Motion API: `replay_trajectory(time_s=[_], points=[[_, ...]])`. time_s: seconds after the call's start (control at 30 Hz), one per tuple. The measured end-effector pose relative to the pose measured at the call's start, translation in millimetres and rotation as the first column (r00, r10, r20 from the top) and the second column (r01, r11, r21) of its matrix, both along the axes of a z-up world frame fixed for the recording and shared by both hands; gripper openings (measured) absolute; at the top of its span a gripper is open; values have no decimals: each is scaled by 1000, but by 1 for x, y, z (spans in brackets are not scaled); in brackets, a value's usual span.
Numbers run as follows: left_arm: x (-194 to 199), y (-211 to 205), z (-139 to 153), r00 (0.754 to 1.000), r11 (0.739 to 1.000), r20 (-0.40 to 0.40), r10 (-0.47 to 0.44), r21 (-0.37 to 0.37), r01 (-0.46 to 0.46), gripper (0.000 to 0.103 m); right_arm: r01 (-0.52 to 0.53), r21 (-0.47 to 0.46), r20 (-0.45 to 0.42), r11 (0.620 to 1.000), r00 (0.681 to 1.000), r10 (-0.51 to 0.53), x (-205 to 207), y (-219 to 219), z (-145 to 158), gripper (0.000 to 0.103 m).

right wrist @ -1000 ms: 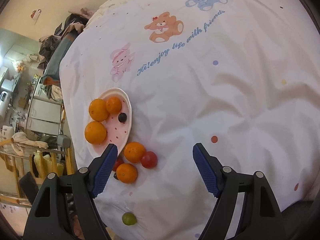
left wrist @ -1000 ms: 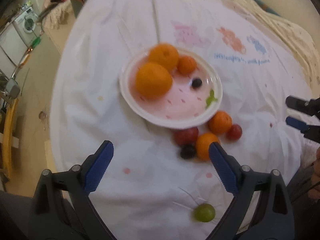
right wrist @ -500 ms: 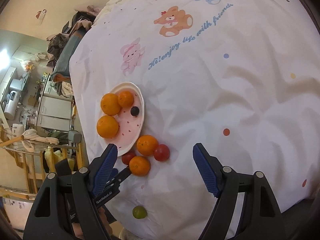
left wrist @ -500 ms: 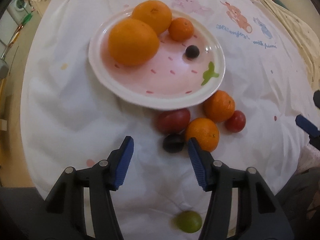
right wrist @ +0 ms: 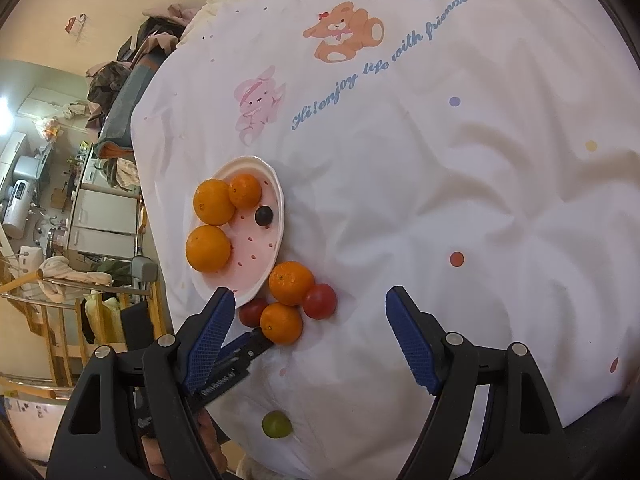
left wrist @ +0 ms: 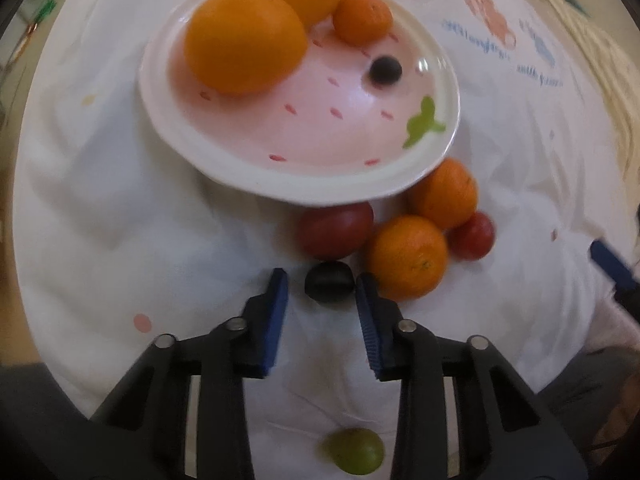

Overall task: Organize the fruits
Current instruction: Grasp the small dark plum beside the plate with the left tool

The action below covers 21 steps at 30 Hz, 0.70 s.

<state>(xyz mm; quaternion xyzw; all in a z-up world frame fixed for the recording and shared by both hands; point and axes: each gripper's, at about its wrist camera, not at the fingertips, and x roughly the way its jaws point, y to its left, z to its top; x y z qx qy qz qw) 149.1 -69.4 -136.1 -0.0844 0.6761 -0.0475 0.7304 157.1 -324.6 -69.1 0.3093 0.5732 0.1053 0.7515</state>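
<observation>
The left claw (left wrist: 322, 282) is narrow, its fingers on both sides of a dark grape (left wrist: 329, 281), not yet closed on it. The grape lies on the bed sheet (right wrist: 440, 200) near its edge, just below the plate (left wrist: 304, 188), beside a tomato (left wrist: 336, 230) and an orange (left wrist: 406, 262). The right claw (right wrist: 308, 312) is wide and holds nothing.

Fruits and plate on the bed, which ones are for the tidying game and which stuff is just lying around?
For the job:
- pink plate
- three oranges on the plate
- two loose oranges
- two red fruits
- dark grapes
- green grape
- left claw

Just lying about:
- cartoon bedsheet
- clothes pile
- kitchen appliances
</observation>
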Motion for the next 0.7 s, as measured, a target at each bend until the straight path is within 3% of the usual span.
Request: replay_trajectory(time_s=[0.03,0.17,0.3,0.7], points=[[0,0,0,1000,1000,6,5,2,-5,19,-2,-3,-1,1000,1000,2,0,1,0,80],[0,6,1,999,999,27,26,-43,-25,19,-9,-18,-2,1000,1000,9,0,3,-1,80],[-9,12,9,999,999,45,5,-42,-3,19,-8,-33,-5,999,1000,8,0,2,-3,80],[-18,60,74,991,1000,132,-11,-10,12,19,-50,-99,-34,994,998,47,0,15,-14,80]])
